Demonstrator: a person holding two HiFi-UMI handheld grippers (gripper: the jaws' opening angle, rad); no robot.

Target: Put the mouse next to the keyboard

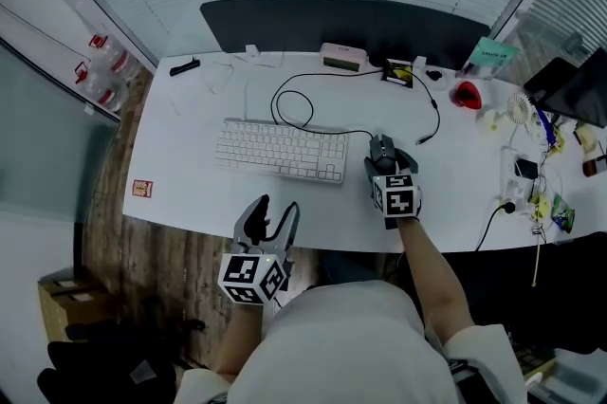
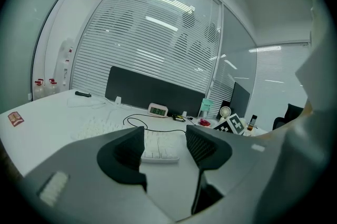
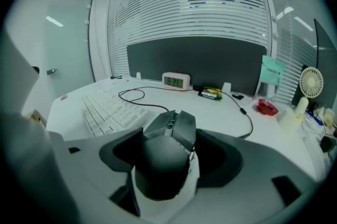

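Nearest the head camera is a person's white-shirted torso (image 1: 332, 345), seen from above, with both arms reaching forward to a white desk (image 1: 190, 193). Each hand holds a gripper topped by a cube with black-and-white square markers. On the person's left, the left gripper (image 1: 276, 211) is at the near edge of the desk, in front of the keyboard and apart from it. Its two dark jaws stand apart and nothing is between them; its own camera looks through the gap at the desk and keyboard. On the person's right, the right gripper (image 1: 389, 160) is over the desk with its jaws closed against the sides of a dark grey mouse (image 1: 382, 146). In the right gripper view the mouse fills the space between the jaws, with its buttons and scroll wheel pointing away from the person. The mouse is on the desk just beside the right end of a white keyboard (image 1: 282, 149), which lies near the middle of the desk. Farther back, a small digital clock (image 1: 342, 58) stands before a dark panel (image 1: 341, 23), with slatted window blinds behind. To the right are a red object (image 1: 465, 94) and a small white fan (image 1: 520, 108). A red-and-white card (image 1: 142, 189) lies near the desk's left edge.
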